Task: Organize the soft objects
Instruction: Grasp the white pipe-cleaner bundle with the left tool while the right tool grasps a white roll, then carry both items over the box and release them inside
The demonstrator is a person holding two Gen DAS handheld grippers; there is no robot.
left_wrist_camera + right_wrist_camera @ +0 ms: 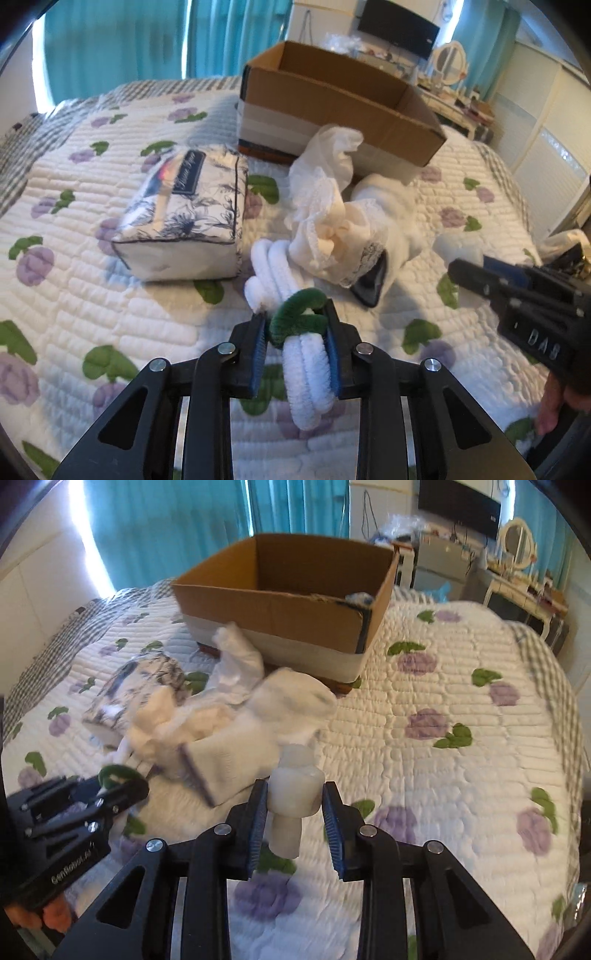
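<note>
The left gripper (295, 332) is clamped on a white-and-green chenille bundle (301, 369) above the quilt (110, 314). The right gripper (294, 812) pinches a white squishy toy (293, 794) near the cardboard box (280, 605).

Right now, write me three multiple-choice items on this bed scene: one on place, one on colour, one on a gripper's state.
1. Where is the brown cardboard box?
A. on the quilted bed
B. on the floor
C. on the dresser

2. What colour is the fuzzy loop on the white chenille bundle?
A. red
B. green
C. yellow

3. What does the left gripper do?
A. hangs open
B. grips the floral tissue pouch
C. grips the chenille bundle

Answers: 1 A, the box stands on the quilt. 2 B, the loop is dark green. 3 C, both pads press the bundle's sides.
</note>
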